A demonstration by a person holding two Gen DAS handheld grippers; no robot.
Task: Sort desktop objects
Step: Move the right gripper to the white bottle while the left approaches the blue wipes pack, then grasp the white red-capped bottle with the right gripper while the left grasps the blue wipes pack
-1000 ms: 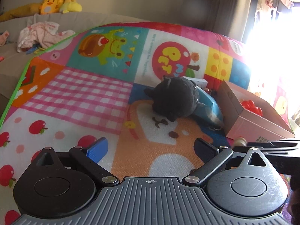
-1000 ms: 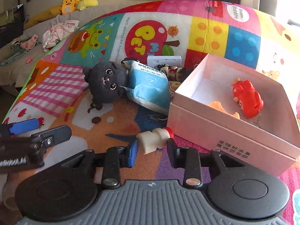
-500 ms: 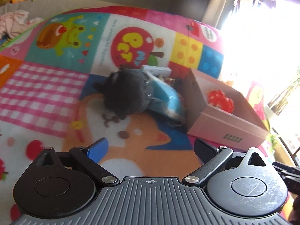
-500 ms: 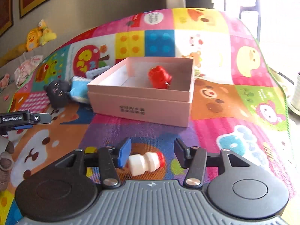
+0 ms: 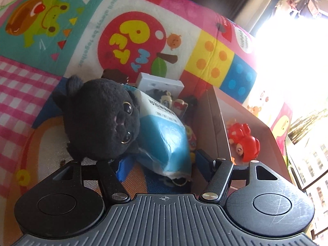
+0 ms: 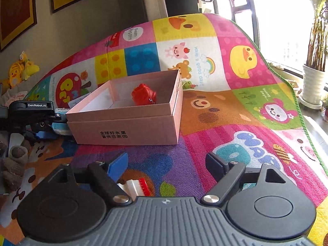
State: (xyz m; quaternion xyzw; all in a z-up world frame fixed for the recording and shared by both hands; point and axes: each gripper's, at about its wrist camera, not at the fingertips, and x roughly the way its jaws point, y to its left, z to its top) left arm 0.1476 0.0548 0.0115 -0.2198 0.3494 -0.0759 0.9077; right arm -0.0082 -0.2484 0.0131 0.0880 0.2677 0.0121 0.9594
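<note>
A blue tissue pack lies against a black plush cat, just left of the pink box. My left gripper straddles the pack's near end. Its jaws are closing and a sliver of space still shows on both sides. The same gripper appears left of the box in the right wrist view. A red toy sits inside the box. My right gripper is opening over the mat. A small white bottle with a red cap lies loose on the mat by the left finger.
Behind the pack are a white box and several small trinkets. A brown knitted thing is at the left edge. The mat's green border and a white plant pot are to the right.
My left gripper moved in close to the pile and its jaws narrowed around the tissue pack. My right gripper swung right, in front of the box, opened and let the bottle drop onto the mat.
</note>
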